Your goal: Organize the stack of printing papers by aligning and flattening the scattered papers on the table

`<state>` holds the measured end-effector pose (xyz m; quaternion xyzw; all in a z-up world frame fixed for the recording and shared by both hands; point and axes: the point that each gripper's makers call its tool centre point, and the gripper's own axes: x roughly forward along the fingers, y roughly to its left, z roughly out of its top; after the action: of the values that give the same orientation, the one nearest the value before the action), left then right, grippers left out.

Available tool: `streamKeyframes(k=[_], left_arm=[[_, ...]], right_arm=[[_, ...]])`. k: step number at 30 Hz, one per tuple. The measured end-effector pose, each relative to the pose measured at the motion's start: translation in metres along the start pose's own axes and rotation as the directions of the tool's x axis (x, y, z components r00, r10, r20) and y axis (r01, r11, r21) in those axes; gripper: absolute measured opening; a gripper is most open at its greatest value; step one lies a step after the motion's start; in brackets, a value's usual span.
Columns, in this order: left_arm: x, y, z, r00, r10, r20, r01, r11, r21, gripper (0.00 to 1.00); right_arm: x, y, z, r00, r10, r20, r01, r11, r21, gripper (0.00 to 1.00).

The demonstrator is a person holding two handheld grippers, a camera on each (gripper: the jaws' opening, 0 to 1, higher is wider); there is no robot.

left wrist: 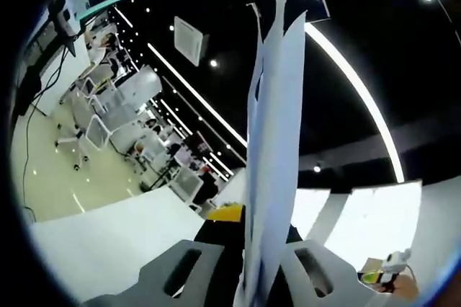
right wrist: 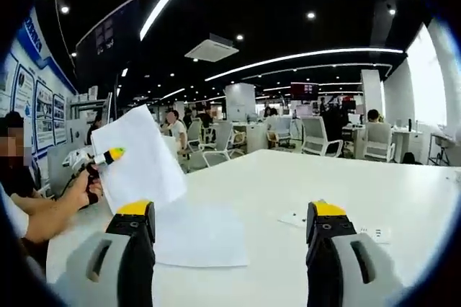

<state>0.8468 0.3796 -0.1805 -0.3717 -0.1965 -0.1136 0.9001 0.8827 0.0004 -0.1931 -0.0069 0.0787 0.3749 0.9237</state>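
I see the white table point(right wrist: 374, 199) running wide under my right gripper view, with an open office of chairs and desks far behind it. On its near left lies a flat sheet of paper point(right wrist: 202, 238), just beyond my right gripper's left jaw. Above that, a second sheet point(right wrist: 140, 159) is lifted clear of the table, held at its left edge by my left gripper point(right wrist: 97, 157). In the left gripper view that same lifted paper point(left wrist: 274, 148) stands edge-on between the two jaws, its long axis running straight away from me, so I judge the left gripper point(left wrist: 245, 271) is closed on it. My right gripper point(right wrist: 234, 238) has its jaws wide apart with nothing between them, hovering over the table. A few small scraps point(right wrist: 299, 218) sit just left of the right jaw. The flat sheet lies to the left of my right gripper, nearest that hand; I think the lifted sheet must come down onto it, edges matched.
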Motion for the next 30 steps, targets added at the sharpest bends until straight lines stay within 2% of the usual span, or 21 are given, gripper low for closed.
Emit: streamKeyframes(k=[12,24,30], left_arm=[[0.002,0.001,-0.005,1.000,0.001,-0.017,-0.001,1.000,0.012,0.06],[0.001,-0.001,-0.007,1.000,0.003,-0.021,-0.003,1.000,0.012,0.06],[0.002,-0.003,-0.012,1.000,0.001,-0.030,0.000,1.000,0.030,0.06]], right_arm=[[0.009,0.005,-0.010,0.999,0.018,-0.041,-0.018,1.000,-0.020,0.82],[0.013,0.008,-0.014,0.998,0.025,-0.053,-0.026,0.999,-0.023,0.82],[0.019,0.019,-0.019,0.996,0.051,-0.071,-0.053,0.998,-0.029,0.82]])
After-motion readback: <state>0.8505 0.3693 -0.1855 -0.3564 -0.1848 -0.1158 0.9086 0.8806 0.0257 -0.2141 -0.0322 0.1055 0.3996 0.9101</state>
